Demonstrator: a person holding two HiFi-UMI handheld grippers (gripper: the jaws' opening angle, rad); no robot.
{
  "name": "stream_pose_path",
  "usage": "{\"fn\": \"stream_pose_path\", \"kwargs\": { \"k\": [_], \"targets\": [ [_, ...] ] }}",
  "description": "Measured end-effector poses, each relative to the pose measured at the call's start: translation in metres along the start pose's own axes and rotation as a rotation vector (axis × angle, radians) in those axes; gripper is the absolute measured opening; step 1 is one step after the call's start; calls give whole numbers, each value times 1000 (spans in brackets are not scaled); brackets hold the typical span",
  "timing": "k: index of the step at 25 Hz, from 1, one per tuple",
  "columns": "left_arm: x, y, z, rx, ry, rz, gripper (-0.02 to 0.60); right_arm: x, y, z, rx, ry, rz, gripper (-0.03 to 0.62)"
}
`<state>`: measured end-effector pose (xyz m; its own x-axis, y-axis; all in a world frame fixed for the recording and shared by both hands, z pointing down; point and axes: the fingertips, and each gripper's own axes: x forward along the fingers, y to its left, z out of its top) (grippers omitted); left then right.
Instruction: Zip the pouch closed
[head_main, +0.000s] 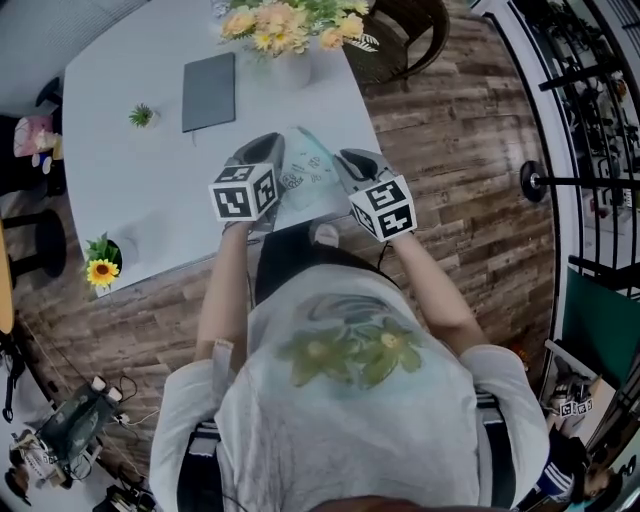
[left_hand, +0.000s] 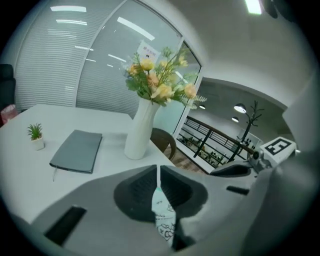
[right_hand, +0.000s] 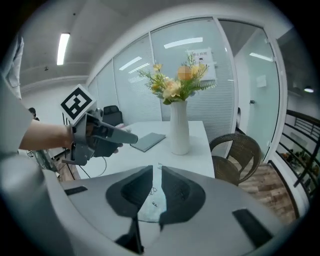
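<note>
A pale teal pouch (head_main: 306, 170) with small printed drawings hangs in the air above the near edge of the white table (head_main: 130, 190), stretched between both grippers. My left gripper (head_main: 274, 148) is shut on its left end; in the left gripper view the fabric (left_hand: 162, 217) is pinched between the jaws (left_hand: 157, 176). My right gripper (head_main: 340, 162) holds the right end, and the pouch (right_hand: 151, 204) fills the narrow gap of its jaws (right_hand: 156, 172). Both grippers point forward and slightly down. The zipper itself is not visible.
A white vase of yellow flowers (head_main: 285, 40) stands at the table's far edge, with a grey notebook (head_main: 208, 90) and a tiny potted plant (head_main: 142, 116) to its left. A sunflower pot (head_main: 100, 265) sits at the near left corner. A wicker chair (head_main: 405, 40) stands to the right.
</note>
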<state>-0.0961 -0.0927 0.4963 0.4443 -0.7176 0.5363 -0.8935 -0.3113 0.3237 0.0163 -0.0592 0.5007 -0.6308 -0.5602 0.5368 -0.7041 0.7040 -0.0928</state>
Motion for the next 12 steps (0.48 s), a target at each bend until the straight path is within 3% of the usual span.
{"fn": "stream_pose_path", "kwargs": {
  "k": [4,12],
  "targets": [
    [-25,-20,3,23,-58,-7,21,-15,17,14,14,-60,-16,39],
    [-56,-63,-17,120,-63,-11,5,-43,42,29,37,-144,-49,18]
  ]
}}
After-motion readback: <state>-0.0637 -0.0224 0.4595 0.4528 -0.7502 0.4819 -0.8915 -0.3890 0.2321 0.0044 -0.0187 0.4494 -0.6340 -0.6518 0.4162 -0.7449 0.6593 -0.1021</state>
